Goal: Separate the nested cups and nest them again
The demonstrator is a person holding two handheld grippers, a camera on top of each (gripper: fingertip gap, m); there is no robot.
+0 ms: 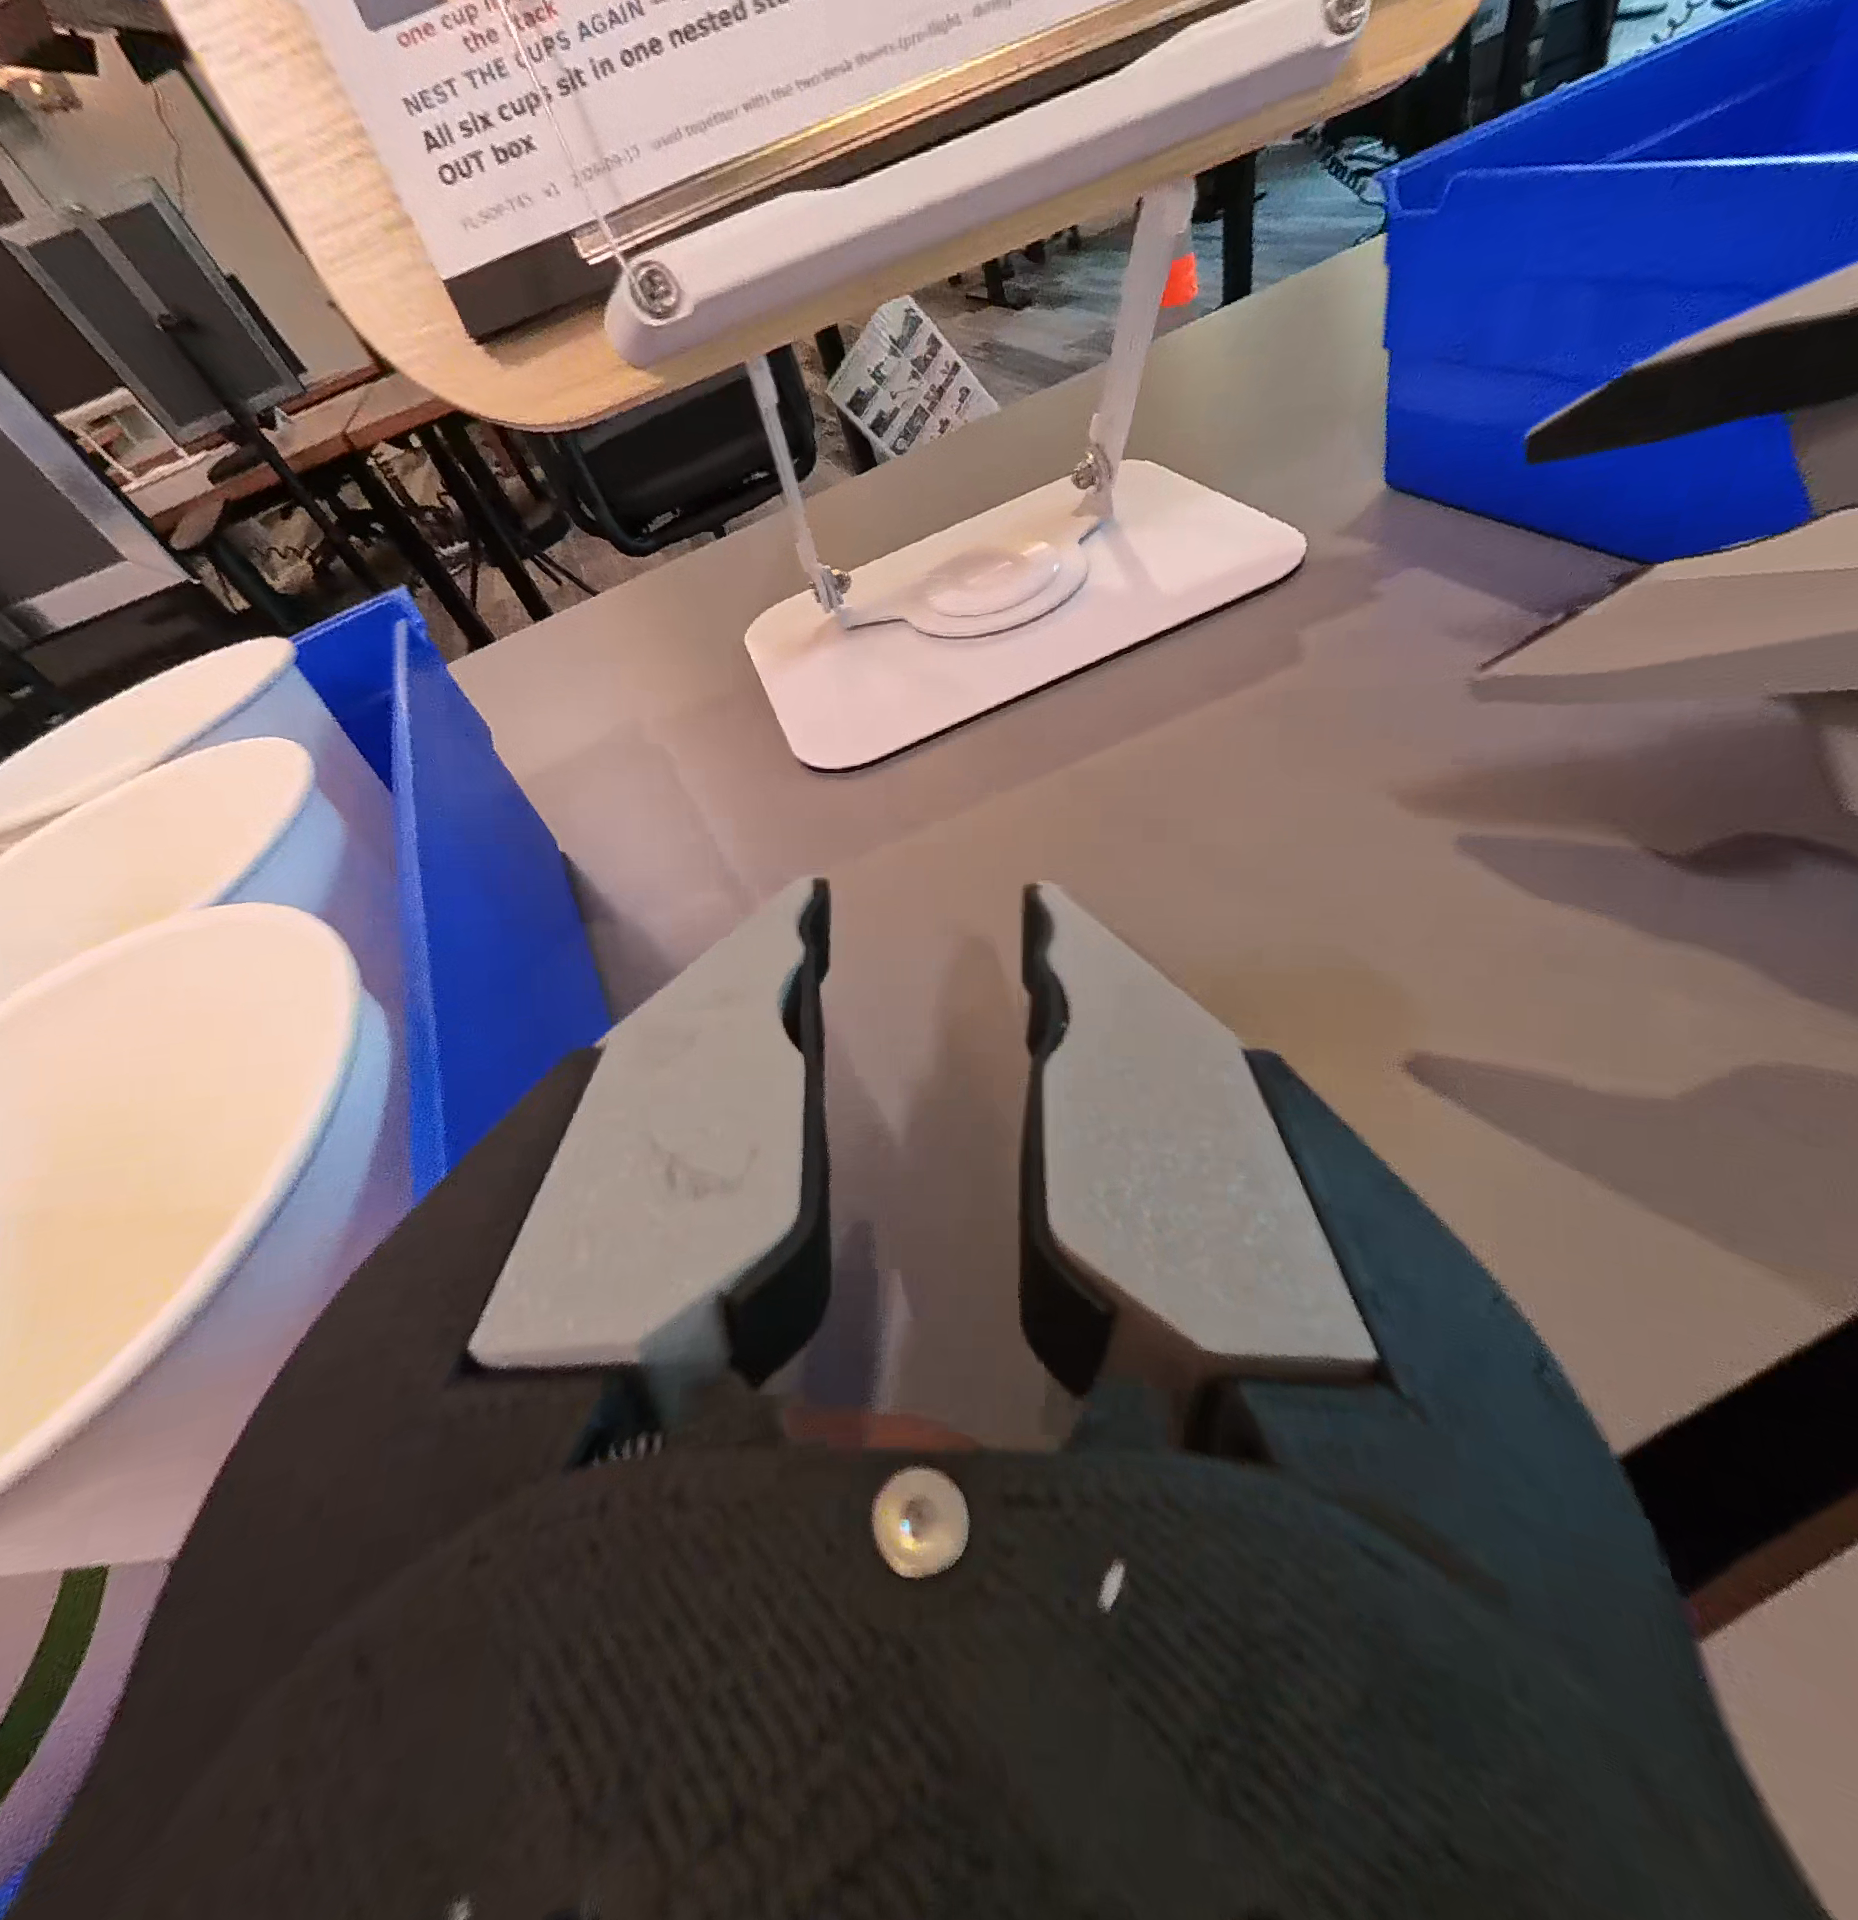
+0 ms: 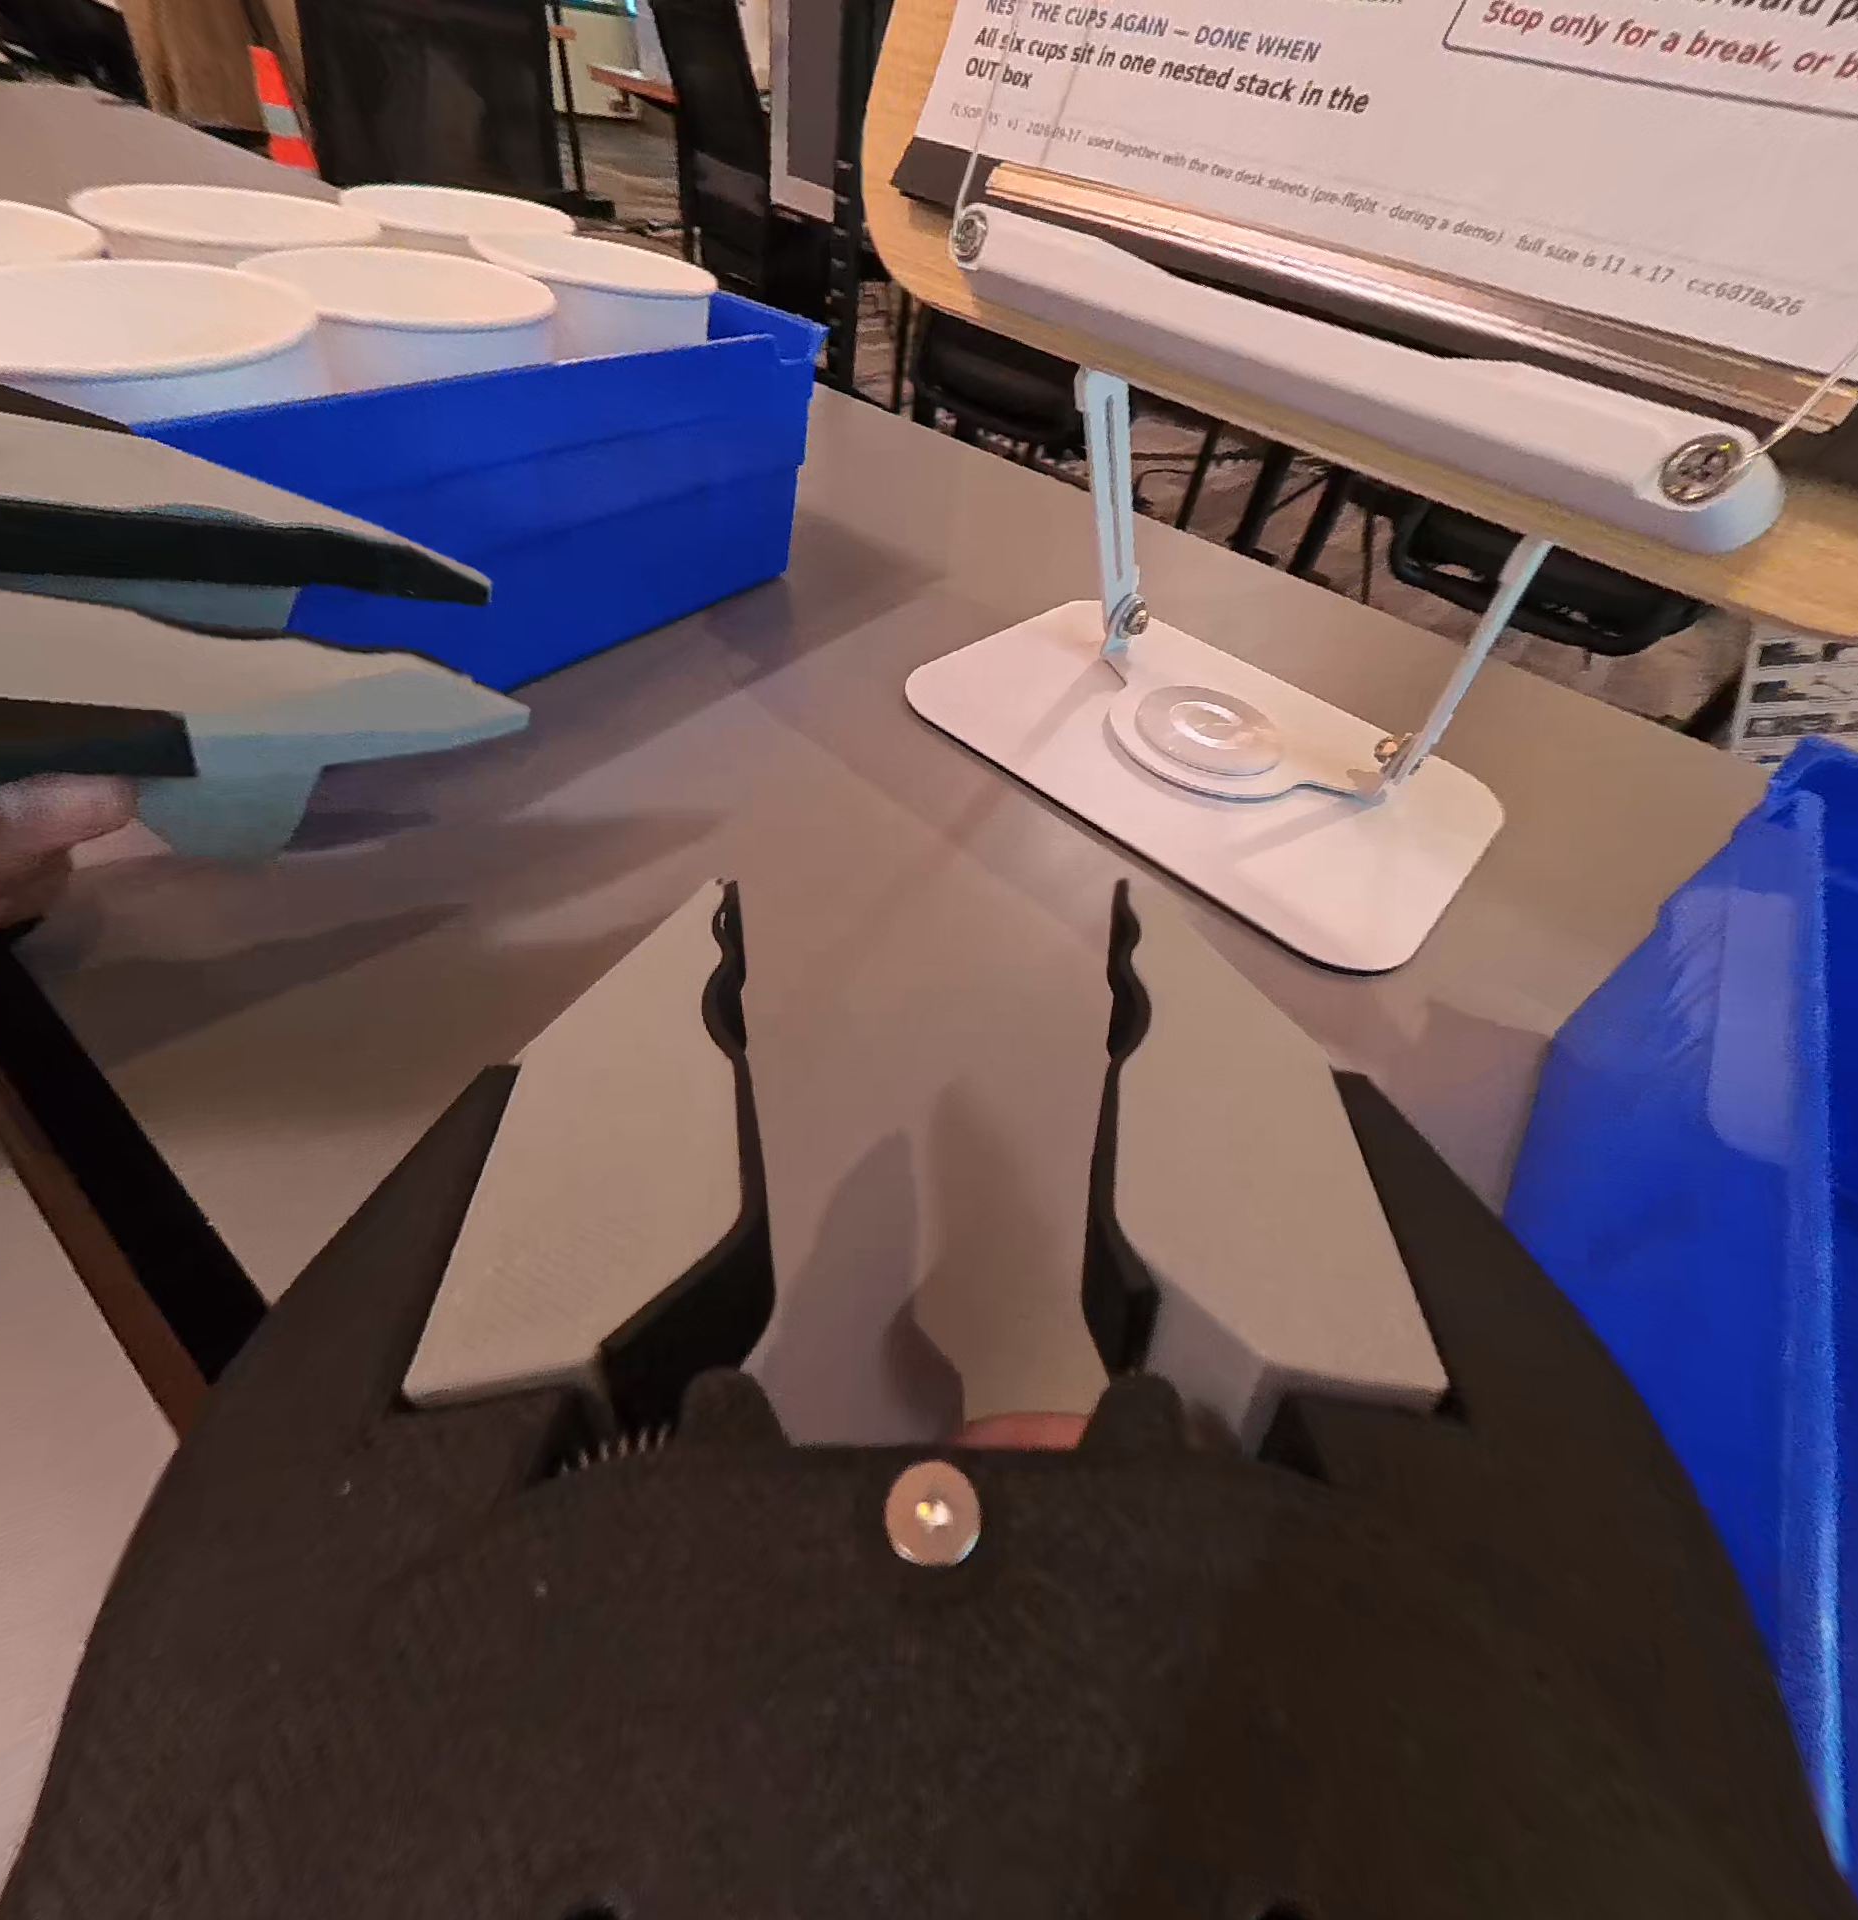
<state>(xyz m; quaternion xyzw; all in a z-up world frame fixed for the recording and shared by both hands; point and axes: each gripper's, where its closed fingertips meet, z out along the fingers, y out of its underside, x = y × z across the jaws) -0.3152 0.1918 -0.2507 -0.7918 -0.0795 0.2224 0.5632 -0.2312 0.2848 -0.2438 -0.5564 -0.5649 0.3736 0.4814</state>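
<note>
Directly above a grey table, both grippers hover with nothing between their fingers. At lower centre of its own view, the left gripper has its jaws parted and released; the right gripper is likewise spread and empty. White paper cups stand separately, side by side, inside a blue bin at upper left. A white document stand sits mid-table, with a second blue bin at right.
</note>
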